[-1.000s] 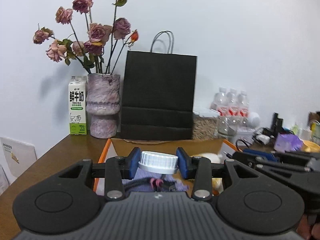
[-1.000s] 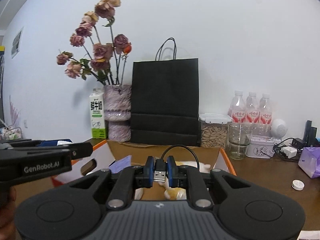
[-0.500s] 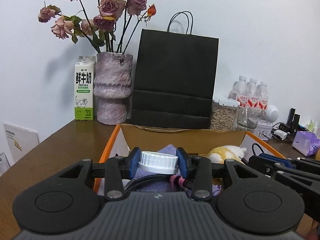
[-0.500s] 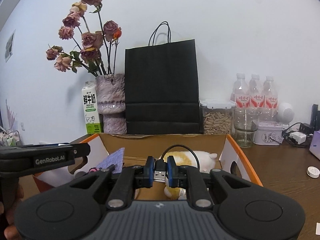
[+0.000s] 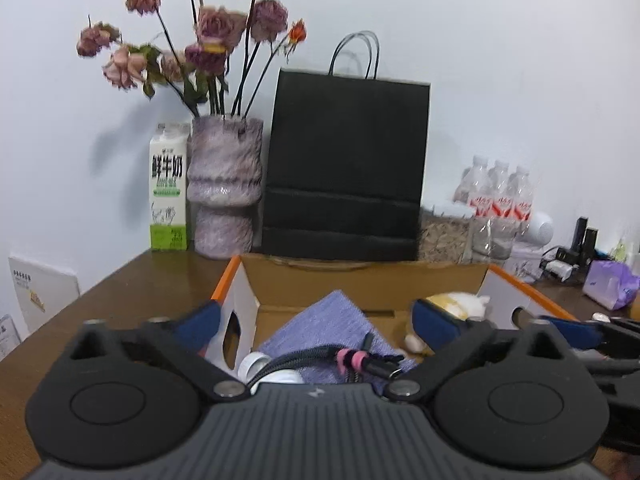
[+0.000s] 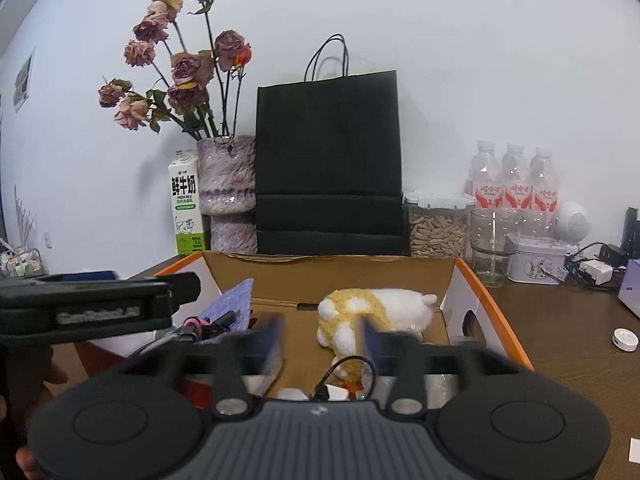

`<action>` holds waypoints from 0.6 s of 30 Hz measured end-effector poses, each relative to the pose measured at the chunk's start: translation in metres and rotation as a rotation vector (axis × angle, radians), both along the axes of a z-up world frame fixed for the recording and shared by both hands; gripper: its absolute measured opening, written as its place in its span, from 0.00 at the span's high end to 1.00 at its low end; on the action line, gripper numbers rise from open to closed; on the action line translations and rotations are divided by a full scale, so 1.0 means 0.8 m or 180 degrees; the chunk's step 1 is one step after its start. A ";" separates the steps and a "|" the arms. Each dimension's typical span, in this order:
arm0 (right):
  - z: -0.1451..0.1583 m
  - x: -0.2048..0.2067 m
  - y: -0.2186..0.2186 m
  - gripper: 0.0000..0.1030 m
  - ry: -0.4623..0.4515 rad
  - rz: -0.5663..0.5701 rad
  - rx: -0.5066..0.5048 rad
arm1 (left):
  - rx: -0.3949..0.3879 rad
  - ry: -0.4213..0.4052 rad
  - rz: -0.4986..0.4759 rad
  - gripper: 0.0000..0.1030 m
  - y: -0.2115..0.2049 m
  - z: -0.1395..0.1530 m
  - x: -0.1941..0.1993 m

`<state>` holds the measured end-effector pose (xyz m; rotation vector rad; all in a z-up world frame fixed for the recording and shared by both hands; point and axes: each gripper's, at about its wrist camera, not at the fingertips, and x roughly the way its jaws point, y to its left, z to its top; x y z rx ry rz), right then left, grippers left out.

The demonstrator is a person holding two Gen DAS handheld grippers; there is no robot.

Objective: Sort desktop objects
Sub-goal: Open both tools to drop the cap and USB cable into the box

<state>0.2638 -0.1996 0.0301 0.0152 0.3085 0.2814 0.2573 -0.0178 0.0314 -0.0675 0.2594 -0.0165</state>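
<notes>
We see right gripper [image 6: 323, 334] over cardboard box [image 6: 490, 304], jaws opening, blurred, nothing pressed between pads. Below gap: black cable loop [image 6: 346, 372] lying in box. Plush toy [image 6: 372, 312], yellow and white, on box floor. Purple cloth [image 6: 232, 304] at box's left side. Left gripper [image 6: 100, 306] reaching in from left. Behind box: black paper bag [image 6: 328, 168], vase [image 6: 228, 192], milk carton [image 6: 186, 204].
</notes>
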 end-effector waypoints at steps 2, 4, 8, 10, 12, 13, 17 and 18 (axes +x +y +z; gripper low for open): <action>0.001 -0.006 -0.001 0.00 -0.0102 -0.0020 0.0016 | 0.0003 -0.0055 0.0013 0.00 -0.001 0.001 -0.004; 0.002 -0.012 0.002 0.00 -0.0194 -0.0066 -0.0052 | -0.0001 -0.0068 0.0029 0.00 -0.001 0.002 -0.007; 0.002 -0.017 0.004 0.00 -0.0174 -0.0053 -0.0098 | -0.0017 -0.0040 0.0040 0.00 0.000 0.002 -0.008; 0.001 -0.018 0.004 0.00 -0.0163 -0.0063 -0.0116 | -0.0026 -0.0043 0.0039 0.00 0.000 0.003 -0.010; 0.001 -0.019 0.004 0.00 -0.0157 -0.0071 -0.0136 | -0.0031 -0.0052 0.0045 0.00 0.001 0.003 -0.012; 0.001 -0.020 0.004 0.00 -0.0155 -0.0075 -0.0139 | -0.0031 -0.0057 0.0049 0.00 0.001 0.002 -0.013; 0.001 -0.024 0.004 0.00 -0.0157 -0.0086 -0.0145 | -0.0042 -0.0071 0.0036 0.00 0.001 0.002 -0.017; 0.001 -0.025 0.004 0.00 -0.0156 -0.0090 -0.0151 | -0.0041 -0.0077 0.0036 0.00 0.001 0.002 -0.018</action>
